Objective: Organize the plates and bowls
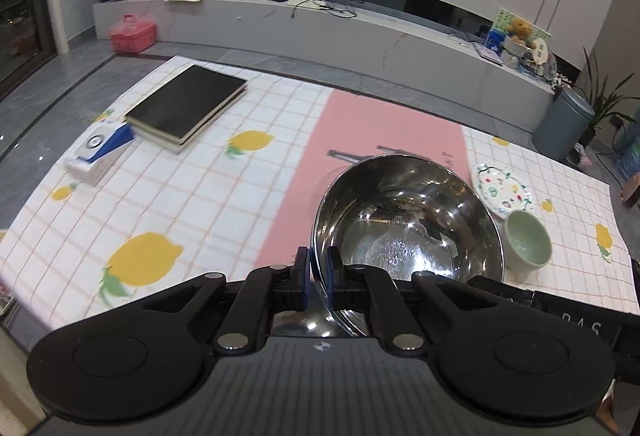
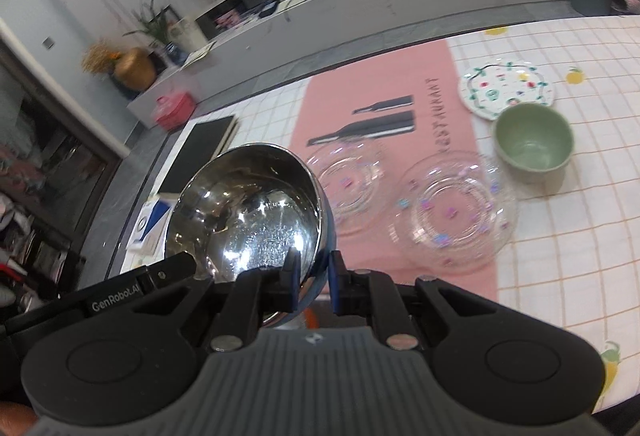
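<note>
A shiny steel bowl point(image 1: 404, 224) is held above the table by both grippers. My left gripper point(image 1: 319, 270) is shut on its near-left rim. My right gripper point(image 2: 313, 276) is shut on the bowl's point(image 2: 244, 216) right rim. Two clear glass plates point(image 2: 452, 212) point(image 2: 348, 184) lie on the pink runner. A green bowl point(image 2: 532, 144) point(image 1: 526, 246) stands to the right of them. A white patterned plate point(image 2: 506, 88) point(image 1: 502, 190) lies behind it.
Black books point(image 1: 186, 106) and a blue-white box point(image 1: 100, 152) lie at the table's left. The lemon-print cloth point(image 1: 200, 196) covers the table. The table's far edge faces a TV bench, with a bin point(image 1: 564, 124) on the floor.
</note>
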Tool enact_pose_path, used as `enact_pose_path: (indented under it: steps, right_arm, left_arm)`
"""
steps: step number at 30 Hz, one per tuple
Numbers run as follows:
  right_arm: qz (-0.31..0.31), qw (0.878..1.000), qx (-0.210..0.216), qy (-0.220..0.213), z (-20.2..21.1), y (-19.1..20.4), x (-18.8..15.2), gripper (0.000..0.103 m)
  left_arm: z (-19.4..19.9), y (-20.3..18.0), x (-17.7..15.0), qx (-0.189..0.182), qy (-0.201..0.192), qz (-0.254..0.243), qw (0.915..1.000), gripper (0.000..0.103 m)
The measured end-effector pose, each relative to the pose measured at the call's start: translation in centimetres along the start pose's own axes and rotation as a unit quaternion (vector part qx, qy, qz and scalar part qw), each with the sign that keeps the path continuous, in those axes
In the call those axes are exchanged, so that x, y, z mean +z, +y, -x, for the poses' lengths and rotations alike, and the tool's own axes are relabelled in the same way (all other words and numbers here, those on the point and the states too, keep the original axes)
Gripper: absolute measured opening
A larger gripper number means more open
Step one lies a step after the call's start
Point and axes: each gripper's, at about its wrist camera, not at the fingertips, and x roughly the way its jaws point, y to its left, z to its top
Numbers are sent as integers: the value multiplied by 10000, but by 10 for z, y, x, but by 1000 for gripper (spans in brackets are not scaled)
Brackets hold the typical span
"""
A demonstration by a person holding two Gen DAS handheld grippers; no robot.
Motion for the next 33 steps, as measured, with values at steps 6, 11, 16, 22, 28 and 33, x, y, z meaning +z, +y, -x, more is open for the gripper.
enact_pose_path:
  steps: [6,11,16,22,28,33]
  right_arm:
    - [190,9995,98,212,-9,16,-11,12]
    - [327,9987,107,387,-20,26,-17,12]
    - [428,9974,17,585,-29,30,-25,12]
    - [373,9963,-105,767,-40,25,-31,11]
    - [383,9948,-148,932,-49,26,-38,10]
    - [385,9941,-168,1001,-55,27,-40,10]
  left_arm:
    - [6,26,-12,25,153,144,9998,9]
    - [4,45,-24,65,315,248,9992,10]
    - [-1,55,-31,48,505,291,9983,10]
    - [-13,60,-44,-28,855,352,9957,12]
    - [-18,66,-49,36,1029,397,9939,12]
    - [-18,66,-48,108,1027,352,9940,13]
